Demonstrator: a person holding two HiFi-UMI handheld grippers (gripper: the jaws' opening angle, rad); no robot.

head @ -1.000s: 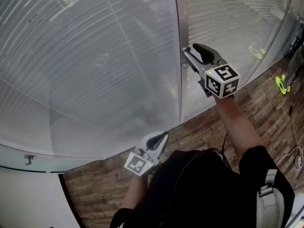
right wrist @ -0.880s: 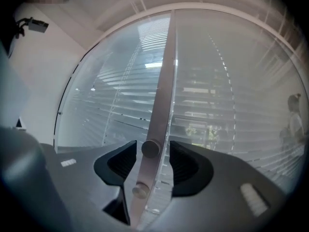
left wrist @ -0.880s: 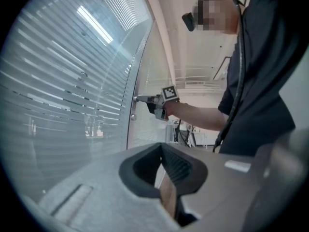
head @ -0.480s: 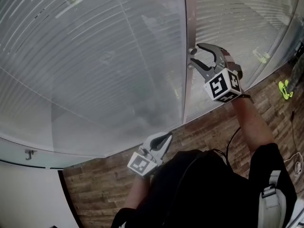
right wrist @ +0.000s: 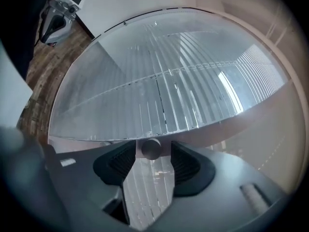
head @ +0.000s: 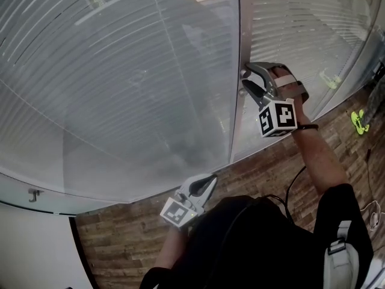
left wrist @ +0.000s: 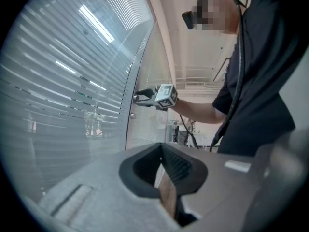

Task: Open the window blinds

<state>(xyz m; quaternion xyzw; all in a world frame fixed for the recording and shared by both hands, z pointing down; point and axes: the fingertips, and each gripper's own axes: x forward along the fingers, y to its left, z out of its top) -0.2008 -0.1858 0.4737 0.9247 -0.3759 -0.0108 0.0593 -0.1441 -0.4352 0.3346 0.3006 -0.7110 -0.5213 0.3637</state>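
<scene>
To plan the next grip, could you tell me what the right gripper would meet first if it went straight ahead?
The knob on the frame: it sits between the right gripper's tongs, which have just been opening and don't press it. Depth is unclear.

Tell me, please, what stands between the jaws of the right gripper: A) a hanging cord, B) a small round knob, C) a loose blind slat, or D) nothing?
B: a small round knob shows between the jaws of the right gripper, which have just been opening and stand clear of it.
</scene>
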